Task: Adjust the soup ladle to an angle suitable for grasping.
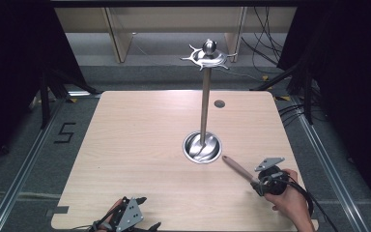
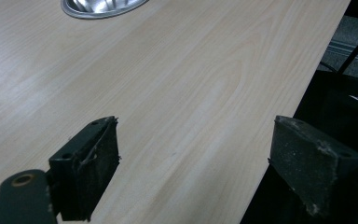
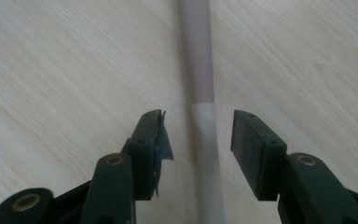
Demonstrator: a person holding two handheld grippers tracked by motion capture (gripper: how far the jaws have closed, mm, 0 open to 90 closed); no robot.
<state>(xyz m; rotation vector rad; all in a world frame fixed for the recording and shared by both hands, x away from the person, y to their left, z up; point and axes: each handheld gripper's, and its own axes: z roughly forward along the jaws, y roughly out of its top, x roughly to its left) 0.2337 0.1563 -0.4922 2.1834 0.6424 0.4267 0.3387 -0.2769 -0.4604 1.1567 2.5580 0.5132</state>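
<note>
My right hand-held gripper [image 3: 196, 135] is spread, its jaws either side of a long utensil handle [image 3: 200, 79] without touching it. The handle lies flat on the bench [image 1: 140, 145] — its long axis runs from my gripper up and left, its far tip pointing at the round steel base [image 1: 202, 147] of the tall hanging stand [image 1: 205, 96]. My left hand-held gripper [image 2: 191, 154] is spread too, empty, at the bench's near edge — bare wood lies open to its left.
</note>
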